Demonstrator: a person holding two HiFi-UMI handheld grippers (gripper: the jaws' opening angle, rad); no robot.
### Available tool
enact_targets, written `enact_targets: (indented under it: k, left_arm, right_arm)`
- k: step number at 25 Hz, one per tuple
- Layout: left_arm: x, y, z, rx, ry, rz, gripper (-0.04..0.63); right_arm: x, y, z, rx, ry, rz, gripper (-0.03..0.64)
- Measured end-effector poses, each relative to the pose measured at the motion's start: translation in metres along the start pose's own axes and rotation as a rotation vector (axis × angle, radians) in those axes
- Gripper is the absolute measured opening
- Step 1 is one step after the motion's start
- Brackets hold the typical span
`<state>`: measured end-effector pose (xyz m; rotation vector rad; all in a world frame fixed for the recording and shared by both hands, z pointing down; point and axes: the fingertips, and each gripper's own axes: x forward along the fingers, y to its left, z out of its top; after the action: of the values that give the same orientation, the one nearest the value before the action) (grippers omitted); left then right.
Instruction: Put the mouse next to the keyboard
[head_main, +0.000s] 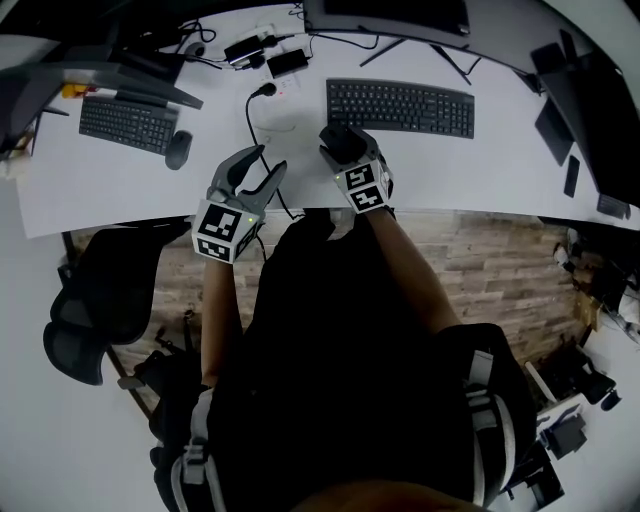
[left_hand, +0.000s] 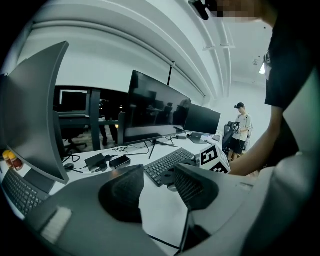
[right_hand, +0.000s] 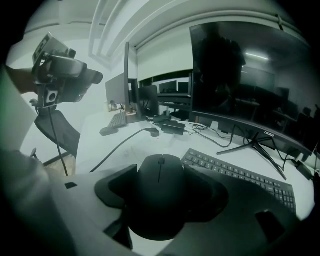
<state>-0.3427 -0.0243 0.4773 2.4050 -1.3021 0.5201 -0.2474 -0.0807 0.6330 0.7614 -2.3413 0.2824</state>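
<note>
Surface: white tabletop (head_main: 100, 190) in a dim office, with wood-look floor below its front edge.
Mouse: the black mouse (right_hand: 159, 192) sits between the right gripper's fingers, just off the left front corner of the keyboard (head_main: 400, 107).
Heading: its long axis runs front to back across the tabletop. The wheel end points away from the person, toward the monitor (right_hand: 240, 85), roughly square to the keyboard's length.
Right gripper (head_main: 340, 138): fingers spread wide and pressed against both flanks of the mouse.
Left gripper (head_main: 256, 168): fingers well apart with nothing between them, held over the tabletop's front edge.
Writing: a small white brand mark on the monitor's lower bezel is too small to read. Black-and-white square markers cover both gripper cubes.
Around: a black cable (head_main: 252, 125) crosses the tabletop between the grippers, left of the mouse and apart from it. A second keyboard (head_main: 128, 123) and second mouse (head_main: 178, 148) lie far left, power bricks (head_main: 270, 55) at the back, and an office chair (head_main: 105, 300) beside the person.
</note>
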Motion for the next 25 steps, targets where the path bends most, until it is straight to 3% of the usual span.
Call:
enact_targets:
  k: [8,25]
  left_arm:
    - [0.029,-0.014,0.021,-0.002,-0.002,-0.009,0.189]
    - [0.104,-0.073,0.067,0.055,-0.004,-0.091,0.187]
  right_arm:
    - [-0.025,-0.042,-0.009,-0.011,0.011,-0.021,0.295]
    - [-0.088,-0.147,-0.020,0.073,-0.044,-0.132,0.295]
